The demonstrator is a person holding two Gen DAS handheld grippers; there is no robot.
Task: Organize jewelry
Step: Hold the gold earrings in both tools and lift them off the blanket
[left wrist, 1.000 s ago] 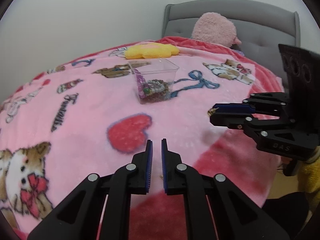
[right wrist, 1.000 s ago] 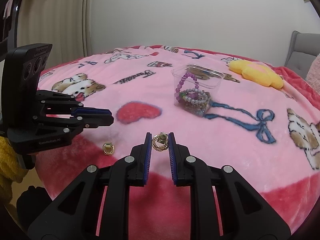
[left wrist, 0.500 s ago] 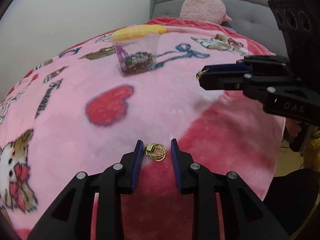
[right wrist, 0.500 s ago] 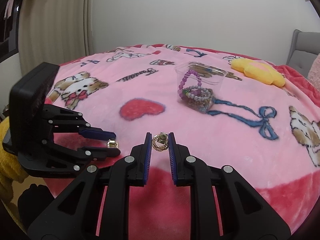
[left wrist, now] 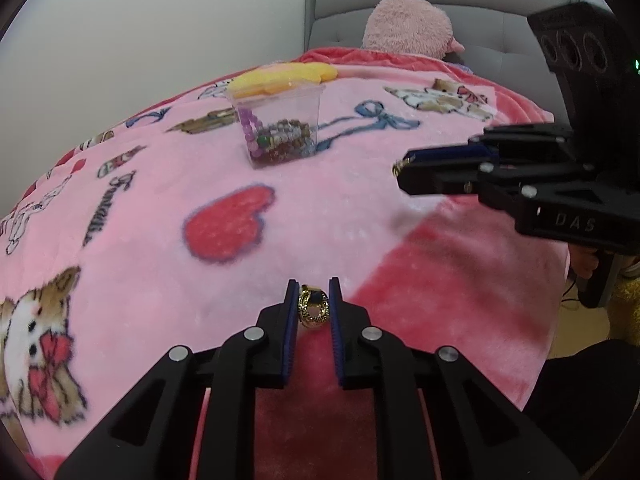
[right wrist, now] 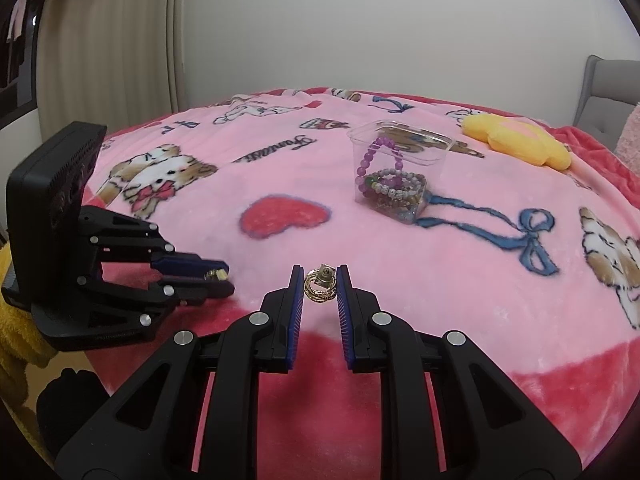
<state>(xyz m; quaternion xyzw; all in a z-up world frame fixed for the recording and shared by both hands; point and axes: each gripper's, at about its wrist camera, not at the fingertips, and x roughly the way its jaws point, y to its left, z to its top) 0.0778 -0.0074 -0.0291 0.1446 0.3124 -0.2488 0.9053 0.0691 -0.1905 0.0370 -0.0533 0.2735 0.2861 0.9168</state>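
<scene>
A clear plastic box (left wrist: 280, 128) (right wrist: 394, 172) holding several beaded bracelets stands on the pink blanket. My left gripper (left wrist: 314, 304) is shut on a gold earring (left wrist: 312, 309) just above the blanket's red border; it shows at the left of the right wrist view (right wrist: 218, 280). My right gripper (right wrist: 320, 286) is shut on a second gold earring (right wrist: 320, 286) and hovers above the blanket; it shows at the right of the left wrist view (left wrist: 404, 176).
A yellow flower cushion (right wrist: 516, 140) lies behind the box. A pink plush (left wrist: 408, 24) rests against the grey headboard (left wrist: 500, 28). The blanket (right wrist: 280, 168) covers the bed; its edge drops off below both grippers.
My left gripper dropped to the blanket, opened around the gold earring, then shut on it and lifted it slightly. My right gripper kept holding its earring and barely moved.
</scene>
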